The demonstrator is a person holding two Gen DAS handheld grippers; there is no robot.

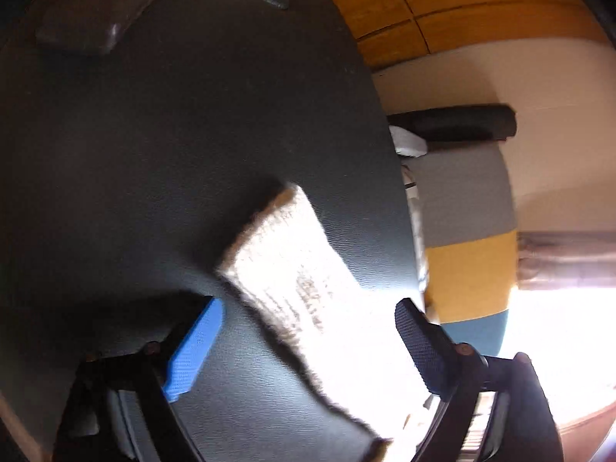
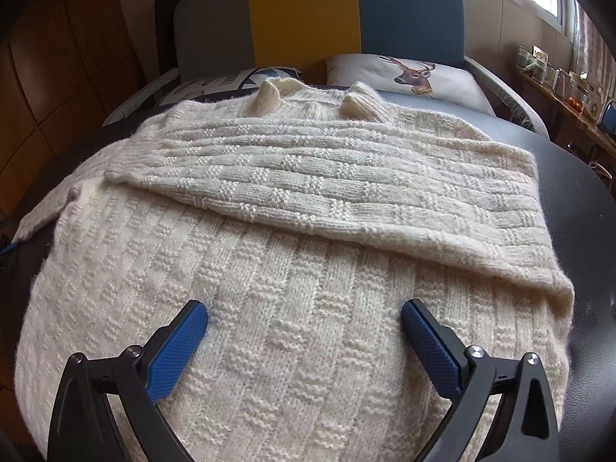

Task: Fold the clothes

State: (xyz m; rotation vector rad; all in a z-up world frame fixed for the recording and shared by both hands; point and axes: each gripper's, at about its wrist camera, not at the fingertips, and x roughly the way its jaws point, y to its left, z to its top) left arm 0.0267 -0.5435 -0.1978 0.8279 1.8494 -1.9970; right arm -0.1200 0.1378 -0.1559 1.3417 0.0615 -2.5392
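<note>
Right claw (image 2: 304, 321) over sweater (image 2: 292, 231)

I see a cream sweater (image 2: 292, 254) knitted in a basket-weave block pattern, lying on a dark grey, finely grained table (image 2: 593, 231). My gripper pads (image 2: 181, 350) are blue on black arms. The headboard (image 2: 308, 11) runs grey, yellow, then blue. One white pillow (image 2: 415, 77) bears a brown deer head; the other pillow (image 2: 215, 84) seems blue-and-white patterned

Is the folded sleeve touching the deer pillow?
Apart. The right wrist view shows the sleeve lying across the sweater, with the collar and dark surface between it and the deer pillow.
</note>
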